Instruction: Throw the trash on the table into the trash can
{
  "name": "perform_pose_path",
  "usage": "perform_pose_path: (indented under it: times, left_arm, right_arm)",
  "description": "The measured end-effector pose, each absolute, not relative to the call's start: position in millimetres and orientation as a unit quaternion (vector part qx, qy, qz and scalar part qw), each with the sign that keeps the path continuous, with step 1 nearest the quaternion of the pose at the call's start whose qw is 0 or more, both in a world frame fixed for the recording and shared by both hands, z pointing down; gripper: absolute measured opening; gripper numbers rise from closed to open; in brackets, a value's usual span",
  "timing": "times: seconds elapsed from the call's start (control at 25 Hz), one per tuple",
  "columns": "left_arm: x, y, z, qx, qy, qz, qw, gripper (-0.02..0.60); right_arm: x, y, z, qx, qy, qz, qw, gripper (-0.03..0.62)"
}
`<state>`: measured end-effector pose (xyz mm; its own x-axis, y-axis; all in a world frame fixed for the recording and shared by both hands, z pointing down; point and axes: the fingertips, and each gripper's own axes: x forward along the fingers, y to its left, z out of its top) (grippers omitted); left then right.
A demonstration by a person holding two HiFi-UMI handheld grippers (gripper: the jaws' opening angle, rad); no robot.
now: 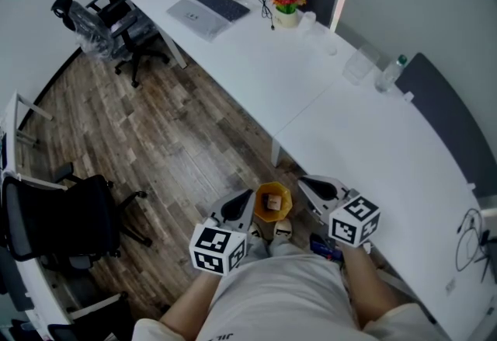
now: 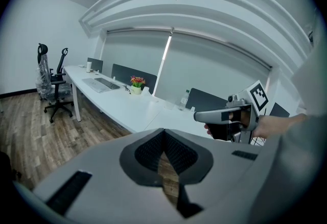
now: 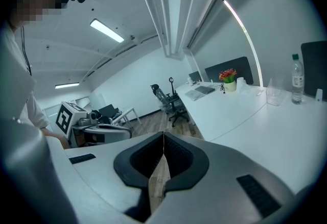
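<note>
Both jaws are closed tip to tip with nothing in them: left gripper [image 2: 164, 134] and right gripper [image 3: 163, 137].

The trash can [image 1: 288, 200] sits on the floor between the two grippers, just below their tips. It has an orange-yellow liner and a brownish boxy item already inside.

Likely trash is on the white table [image 1: 365, 147], ahead and to the right of your right gripper and well apart from it:
- **Clear cup [image 3: 274, 90]:** looks like thin plastic, so I'd expect it to be very light and easy to crush. Pinch one wall at the rim, gently.
- **Clear bottle [image 3: 297, 80]:** green cap, round and smooth, so probably slippery. I can't tell how full it is, so the weight is unknown. Grip across mid-body or just under the cap.

Open wide before approaching either one.
</note>
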<state>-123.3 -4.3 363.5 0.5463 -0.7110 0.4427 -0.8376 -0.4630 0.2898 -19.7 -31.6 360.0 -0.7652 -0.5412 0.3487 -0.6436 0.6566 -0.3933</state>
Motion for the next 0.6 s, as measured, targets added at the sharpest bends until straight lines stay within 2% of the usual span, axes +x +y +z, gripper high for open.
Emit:
perform_pose_path:
  times: [0.16, 0.6]
  left_arm:
    - [-121.5, -7.9, 360.0, 0.847, -0.457, 0.127, 0.240, 0.000]
    - [-114.9, -13.1, 360.5, 0.848, -0.454, 0.128, 0.241, 0.000]
  right_arm:
    - [-18.0, -31.5, 359.6, 0.333, -0.906, 0.234, 0.120, 0.031]
    - [-12.7, -34.8, 359.5, 0.334, -0.905, 0.235, 0.118, 0.031]
